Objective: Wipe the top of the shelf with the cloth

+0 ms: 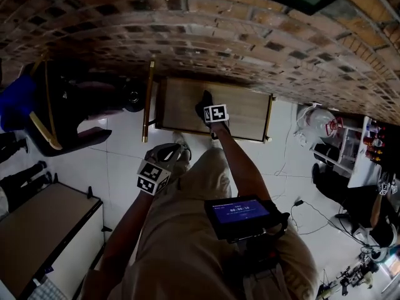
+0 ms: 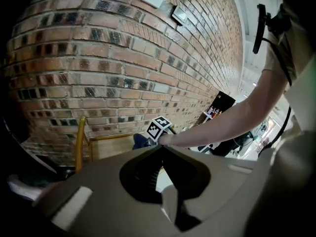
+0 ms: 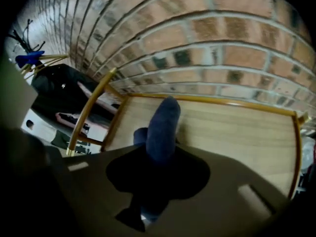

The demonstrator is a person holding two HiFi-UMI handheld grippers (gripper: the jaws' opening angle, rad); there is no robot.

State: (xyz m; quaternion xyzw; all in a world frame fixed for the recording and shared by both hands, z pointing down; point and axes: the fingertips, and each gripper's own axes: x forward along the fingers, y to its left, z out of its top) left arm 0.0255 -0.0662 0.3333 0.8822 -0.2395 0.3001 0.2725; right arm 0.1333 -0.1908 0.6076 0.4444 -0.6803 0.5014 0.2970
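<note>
The right tongs [image 3: 159,154] clench the blue cloth [image 3: 163,125], which lies on the shelf [image 3: 232,132] top, left of the shelf's middle. The left tongs [image 2: 161,149] are clenched empty, short of the shelf's front edge.

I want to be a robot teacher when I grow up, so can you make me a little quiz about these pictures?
1. True or false: the cloth is blue.
2. The right hand-held gripper holds the cloth over: A) a sink, B) the shelf, C) a bed.
3. Fill in: the wall behind the shelf is made of ____.

Key: 1 true; 2 B; 3 brick.
</note>
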